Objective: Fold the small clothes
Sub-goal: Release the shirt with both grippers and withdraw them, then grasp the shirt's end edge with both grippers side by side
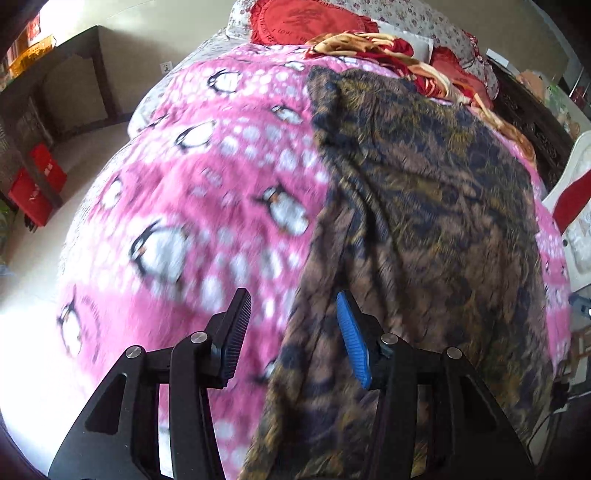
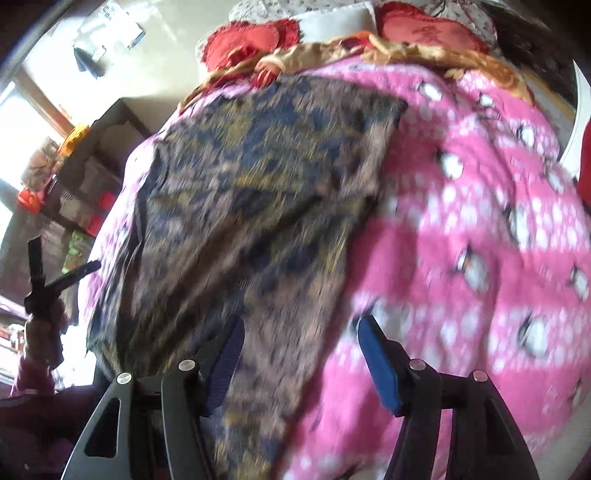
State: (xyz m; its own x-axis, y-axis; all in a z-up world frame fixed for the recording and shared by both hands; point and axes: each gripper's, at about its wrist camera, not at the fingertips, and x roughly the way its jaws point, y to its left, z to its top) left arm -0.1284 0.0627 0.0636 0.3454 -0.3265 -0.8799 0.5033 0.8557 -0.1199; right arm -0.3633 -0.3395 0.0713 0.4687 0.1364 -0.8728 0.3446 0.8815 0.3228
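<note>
Both tongs angle steeply down over the brown patterned garment [image 1: 424, 206] on the pink penguin blanket [image 1: 207, 192]. Left tongs [image 1: 293, 306] and right tongs [image 2: 301, 332] gape, apparently gripping nothing.

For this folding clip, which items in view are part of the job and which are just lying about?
Part of the job:
brown patterned garment
left tongs
right tongs

Lying about:
pink penguin blanket
red round cushion
gold and red floral blanket
red boxes
</note>
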